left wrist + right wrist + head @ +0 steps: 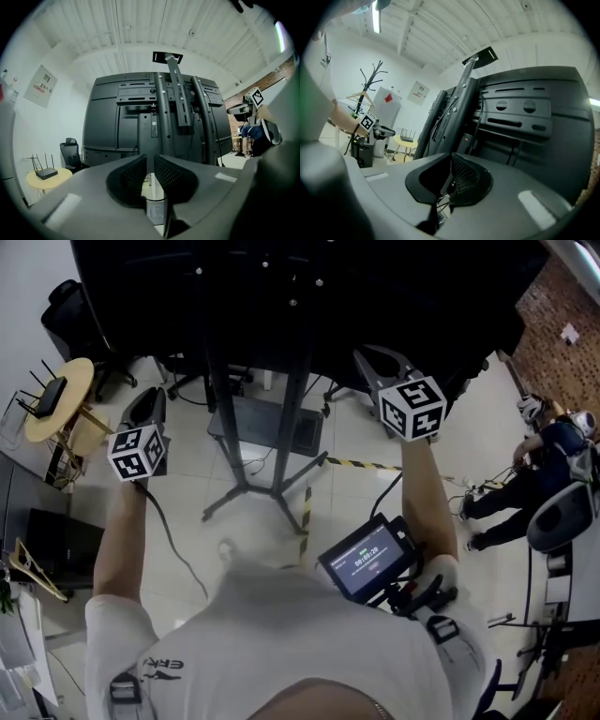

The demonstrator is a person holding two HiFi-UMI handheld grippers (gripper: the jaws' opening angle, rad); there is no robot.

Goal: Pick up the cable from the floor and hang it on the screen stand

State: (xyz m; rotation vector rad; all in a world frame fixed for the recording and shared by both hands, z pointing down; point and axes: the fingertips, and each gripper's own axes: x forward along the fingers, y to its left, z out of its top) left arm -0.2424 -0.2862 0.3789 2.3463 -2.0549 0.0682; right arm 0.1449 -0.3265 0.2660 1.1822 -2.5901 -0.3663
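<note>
- Head view: left gripper & right gripper are held level before the screen stand. Loose wires lie on the floor at right; we can't confirm which is the cable
- Left gripper view: jaws released, slim gap, nothing between
- Right gripper view: jaws clenched; thin dark strand at their root, poss. the cable, grip unconfirmed
- Risk: an unpinched strand would drop before hooking; a trailing tether could snag the stand legs

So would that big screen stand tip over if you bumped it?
Probably not easily: the screen stand has legs that splay out wide. Still, the big screen sits up high, so it's likely top-heavy, and heavy to shove.
</note>
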